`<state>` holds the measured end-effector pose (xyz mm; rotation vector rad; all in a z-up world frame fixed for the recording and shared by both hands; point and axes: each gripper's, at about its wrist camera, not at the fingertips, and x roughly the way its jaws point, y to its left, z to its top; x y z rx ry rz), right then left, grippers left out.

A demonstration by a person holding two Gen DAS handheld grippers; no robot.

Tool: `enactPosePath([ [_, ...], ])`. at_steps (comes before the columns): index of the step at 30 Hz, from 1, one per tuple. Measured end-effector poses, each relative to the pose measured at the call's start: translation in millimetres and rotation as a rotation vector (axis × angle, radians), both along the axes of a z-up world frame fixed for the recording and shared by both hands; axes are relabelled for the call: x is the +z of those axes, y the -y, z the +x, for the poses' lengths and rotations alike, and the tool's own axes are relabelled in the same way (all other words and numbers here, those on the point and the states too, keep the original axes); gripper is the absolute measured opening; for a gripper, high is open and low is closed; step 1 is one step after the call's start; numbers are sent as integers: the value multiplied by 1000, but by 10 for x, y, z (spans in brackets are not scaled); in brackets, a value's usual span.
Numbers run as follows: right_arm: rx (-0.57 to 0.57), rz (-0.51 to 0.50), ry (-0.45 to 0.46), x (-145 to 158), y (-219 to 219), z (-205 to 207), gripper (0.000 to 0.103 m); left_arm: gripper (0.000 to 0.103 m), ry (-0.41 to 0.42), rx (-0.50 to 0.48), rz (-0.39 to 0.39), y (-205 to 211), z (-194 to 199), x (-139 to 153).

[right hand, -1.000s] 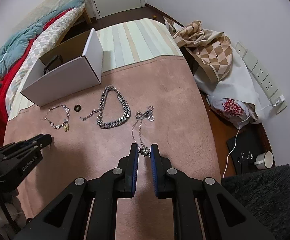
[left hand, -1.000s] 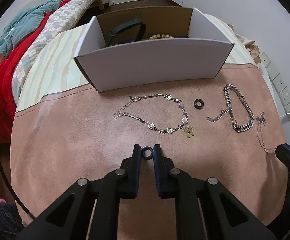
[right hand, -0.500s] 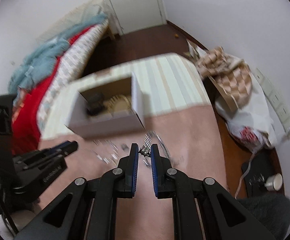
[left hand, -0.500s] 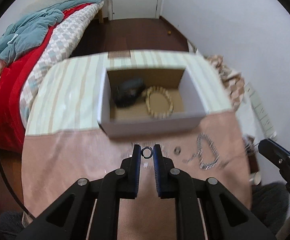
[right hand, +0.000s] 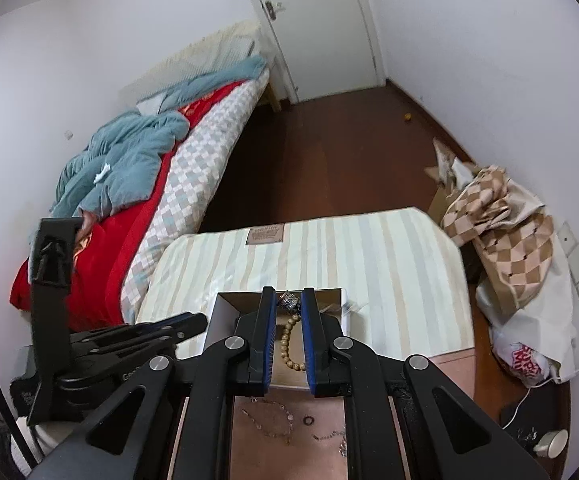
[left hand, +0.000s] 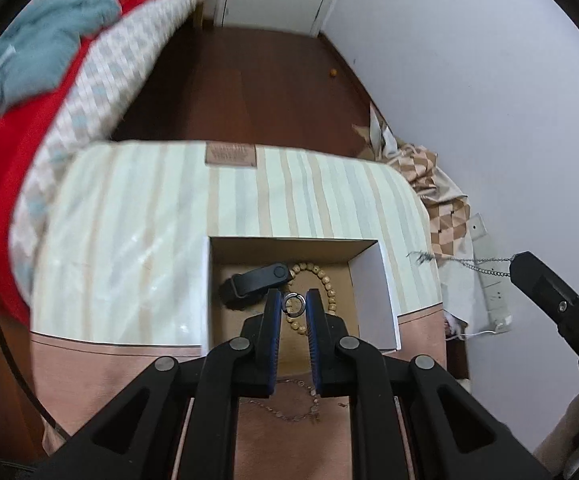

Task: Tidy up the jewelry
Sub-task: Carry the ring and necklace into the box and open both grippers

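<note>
Left wrist cam: our left gripper (left hand: 294,305) has its jaws pinching a small dark ring (left hand: 294,305), held right above the open white box (left hand: 373,292) that sits on the striped end of the desk (left hand: 129,248). There's plenty of open room inside the box; just a wooden bead bracelet (left hand: 326,280) and a black strap thing (left hand: 257,278) on its brown floor. A thin chain bracelet (left hand: 289,404) lies on the pink cloth near us.

Right wrist cam: our right gripper (right hand: 288,302) has its jaws clamped on a silvery necklace pendant (right hand: 288,301), over the box's far edge (right hand: 329,292). Another dark ring (right hand: 308,421) lies on the pink cloth.
</note>
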<state>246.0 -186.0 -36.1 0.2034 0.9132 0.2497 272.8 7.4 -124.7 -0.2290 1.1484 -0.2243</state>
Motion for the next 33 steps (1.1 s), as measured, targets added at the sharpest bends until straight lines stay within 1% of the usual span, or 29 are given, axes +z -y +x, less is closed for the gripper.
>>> enactPosePath([
  [5, 5, 27, -72, -208, 23, 296, 13, 10, -64, -19, -14, 65, 188, -207],
  [9, 11, 26, -111, -366, 35, 414, 13, 10, -90, -31, 5, 122, 291, -320],
  [12, 20, 13, -160, -570, 15, 495, 13, 10, -113, -37, 12, 150, 355, -412],
  [17, 32, 6, -234, -897, 7, 581, 13, 10, -168, -49, -22, 211, 465, -558],
  [22, 45, 22, -292, -1126, 10, 648, 13, 11, -203, -46, -36, 282, 557, -567],
  [25, 50, 36, -329, -1194, 16, 671, 14, 12, -185, -36, -22, 276, 597, -503],
  [26, 54, 40, -340, -1211, 21, 675, 14, 15, -173, -32, -6, 270, 599, -468],
  [27, 54, 39, -343, -1210, 25, 676, 16, 24, -158, -27, 8, 256, 592, -429],
  [28, 52, 29, -340, -1201, 29, 664, 24, 32, -144, -21, 20, 235, 581, -397],
  [29, 56, 26, -335, -1185, 32, 645, 29, 54, -123, -8, 35, 203, 560, -350],
  [30, 60, 25, -332, -1168, 27, 636, 40, 72, -103, 5, 46, 170, 543, -307],
  [31, 62, 17, -326, -1148, 25, 612, 47, 75, -81, 20, 57, 132, 510, -265],
  [33, 68, 6, -318, -1113, 18, 579, 50, 76, -47, 41, 82, 65, 447, -201],
])
